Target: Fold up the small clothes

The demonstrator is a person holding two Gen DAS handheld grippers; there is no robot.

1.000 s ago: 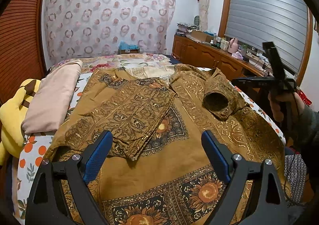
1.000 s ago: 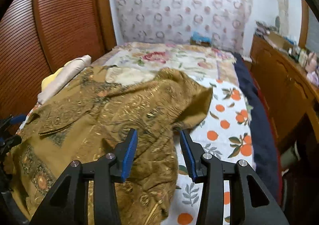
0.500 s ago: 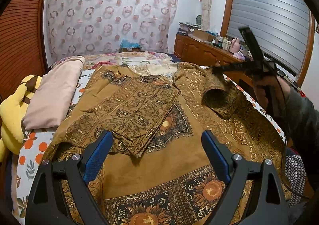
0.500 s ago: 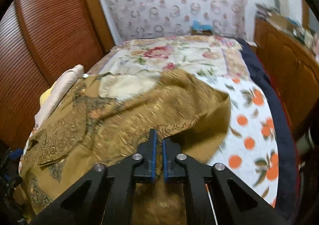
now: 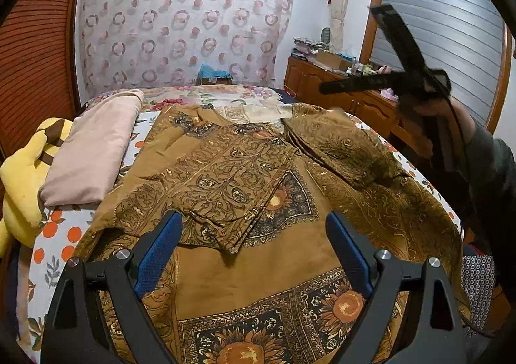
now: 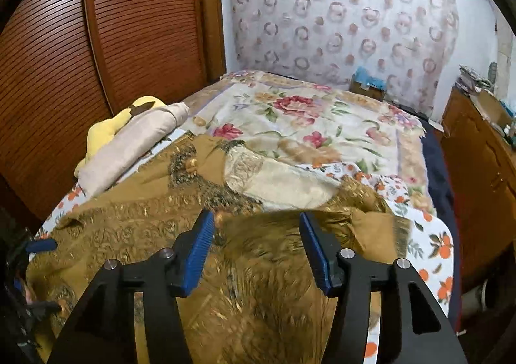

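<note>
A: Now, right gripper first. Half a second ago its jaws were pinched together on the right sleeve; here they stand well apart, holding nothing. Blurred brown cloth lies below and between the fingers, so I read it as just released.

B: Agreed. From the left view the sleeve was a lifted tube with its cuff open toward the camera a second ago. Now it lies flat, folded inward over the shirt body, near the collar side.

A: And the right gripper itself?

B: Raised above the far right of the bed, motion-blurred. Looks like it is pulling away.

A: Left gripper?

B: Unchanged over the second: jaws wide open, empty, hovering above the shirt's lower middle. The left sleeve lies folded across the chest, its corner just ahead of the fingers.

A: Shirt position?

B: Spread on the bed, back up as far as I can tell, hem nearest the left camera, sunflower border at the bottom. Pink pillow and yellow plush lie at its left, apart from it.

A: Meaning for the task?

B: Both sleeves appear to be in. My judgement: the next step would be folding the body, hem toward collar or sides inward. The right sleeve sits a bit rumpled, so it might need smoothing first.

A: Risk?

B: Slippery-looking cloth; the folds could slide when the hem is lifted.
</note>
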